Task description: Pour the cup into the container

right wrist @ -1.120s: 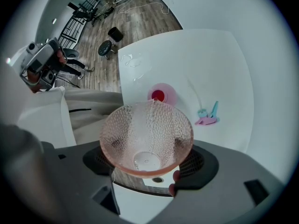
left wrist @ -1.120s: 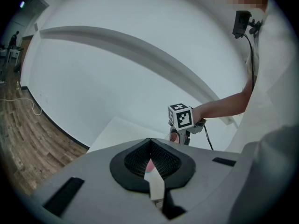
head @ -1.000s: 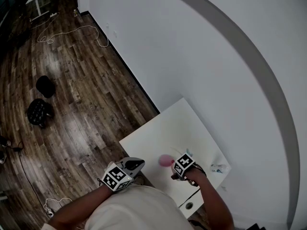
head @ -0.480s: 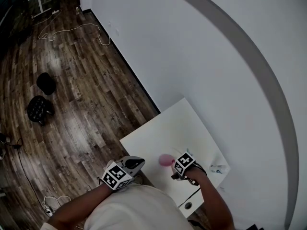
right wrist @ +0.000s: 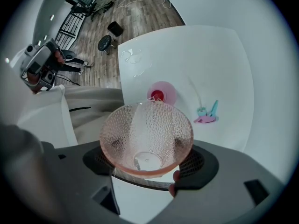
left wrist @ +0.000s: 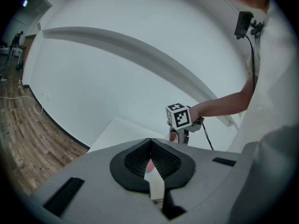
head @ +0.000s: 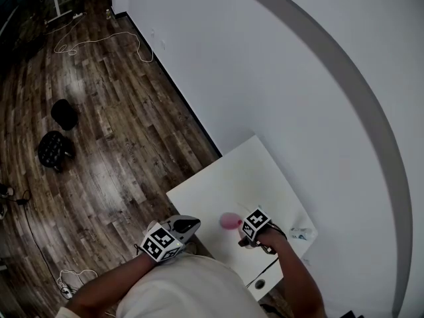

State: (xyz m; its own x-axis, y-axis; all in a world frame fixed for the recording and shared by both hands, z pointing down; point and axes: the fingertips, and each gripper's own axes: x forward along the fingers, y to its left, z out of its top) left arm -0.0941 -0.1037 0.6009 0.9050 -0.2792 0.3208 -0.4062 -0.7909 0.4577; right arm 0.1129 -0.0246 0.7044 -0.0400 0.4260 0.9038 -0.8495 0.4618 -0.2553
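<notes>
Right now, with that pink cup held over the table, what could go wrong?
The cup looks wider-mouthed than the small container, so a pour may spill onto the table. The cup tapers, so it might slip in the right tongs. The little teal piece close by could get splashed.

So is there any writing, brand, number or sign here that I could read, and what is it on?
No readable words, numbers or brands anywhere.
On the left gripper, the marker cube: black-and-white square patterns, no letters.
On the right gripper, its marker cube: the same, patterns only.
The pink cup: dimpled, no print.
The pink and teal object on the table: too small to show any print.
</notes>
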